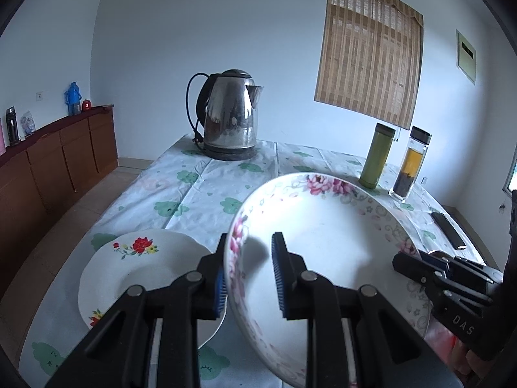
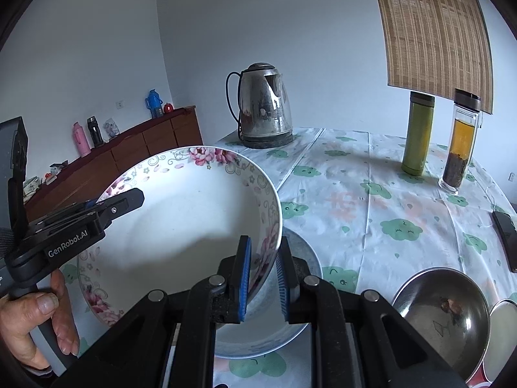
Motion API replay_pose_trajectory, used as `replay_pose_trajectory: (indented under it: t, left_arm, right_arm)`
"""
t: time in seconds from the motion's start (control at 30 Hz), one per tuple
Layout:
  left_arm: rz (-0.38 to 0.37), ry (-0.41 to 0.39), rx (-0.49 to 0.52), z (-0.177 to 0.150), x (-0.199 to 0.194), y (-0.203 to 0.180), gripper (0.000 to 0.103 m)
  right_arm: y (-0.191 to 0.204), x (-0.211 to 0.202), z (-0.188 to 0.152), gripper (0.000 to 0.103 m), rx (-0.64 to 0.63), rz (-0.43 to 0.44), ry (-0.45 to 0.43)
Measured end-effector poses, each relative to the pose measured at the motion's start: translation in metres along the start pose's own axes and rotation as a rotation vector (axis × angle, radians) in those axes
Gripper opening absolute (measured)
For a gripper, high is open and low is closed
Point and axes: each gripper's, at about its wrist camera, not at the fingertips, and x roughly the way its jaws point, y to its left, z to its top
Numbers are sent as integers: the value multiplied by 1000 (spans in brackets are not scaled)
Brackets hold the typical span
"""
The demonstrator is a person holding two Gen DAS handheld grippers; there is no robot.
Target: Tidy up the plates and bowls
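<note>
Right now both grippers are gripping one big floral bowl, which is hanging tilted above the desk, mouth opening toward the near side and up. Round, so no real long axis; rim plane is tipping, far rim high, near rim low.

Left gripper is clamping the bowl's left rim, one of its fingers sitting inside the bowl and the other outside. Right gripper is clamping the right rim the same way, blue pads pressing the wall from both sides. Both are pointing forward and somewhat downward. A hand is wrapping the left gripper's handle at the near left.

Under the bowl, a white plate with red flowers is lying flat on the desk at near left; a blue-rimmed plate is lying beneath the bowl's right side. Steel bowl is sitting near right, close to the desk edge. Kettle is standing far centre, green flask and glass tea bottle far right, phone by the right edge. Middle of the desk is lying open between kettle and bowl.
</note>
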Motion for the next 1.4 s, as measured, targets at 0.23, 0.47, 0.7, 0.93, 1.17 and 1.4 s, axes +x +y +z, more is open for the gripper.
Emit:
replay_pose_trajectory:
  t: [0.23, 0.47, 0.7, 0.93, 1.17, 1.4]
  left_arm:
    - [-18, 17, 6, -1, 15, -5, 22]
    - [-31, 32, 6, -5, 25, -7, 22]
    - [-34, 46, 8, -7, 38, -7, 22]
    - [-37, 76, 19, -13, 49, -9, 22]
    - [-41, 98, 25, -19, 55, -10, 22]
    - [-48, 123, 35, -23, 62, -12, 22]
  right_arm:
    - [-10, 8, -1, 17, 23, -28, 11]
    - [-15, 11, -2, 17, 33, -54, 20]
    - [-16, 18, -6, 17, 32, -69, 42]
    - [-20, 23, -8, 17, 38, -88, 59]
    - [-21, 30, -11, 17, 35, -102, 85]
    - [-23, 33, -14, 17, 35, -119, 108]
